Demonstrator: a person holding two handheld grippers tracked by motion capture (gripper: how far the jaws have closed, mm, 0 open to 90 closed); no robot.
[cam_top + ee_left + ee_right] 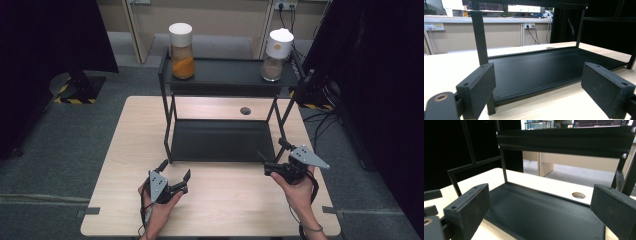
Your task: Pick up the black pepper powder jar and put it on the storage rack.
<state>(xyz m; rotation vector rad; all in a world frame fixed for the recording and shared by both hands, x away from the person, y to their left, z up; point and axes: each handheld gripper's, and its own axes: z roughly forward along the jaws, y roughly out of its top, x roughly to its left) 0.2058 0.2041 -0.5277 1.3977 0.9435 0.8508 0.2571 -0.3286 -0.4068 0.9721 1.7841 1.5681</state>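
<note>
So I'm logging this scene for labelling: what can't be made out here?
- Contents of the orange-filled jar and the brown-filled jar on the rack's top shelf: too small in the high view to name.
- Both jars in the right tool view: hidden above the shelf's front edge.
- The person's forearms: cut off by the high view's bottom edge.

The table (125, 165) is pale matt wood grain, the shelf rack (225, 140) matt black metal, and at twelve o'clock two clear glossy jars (182, 60) wear smooth white lids.
</note>
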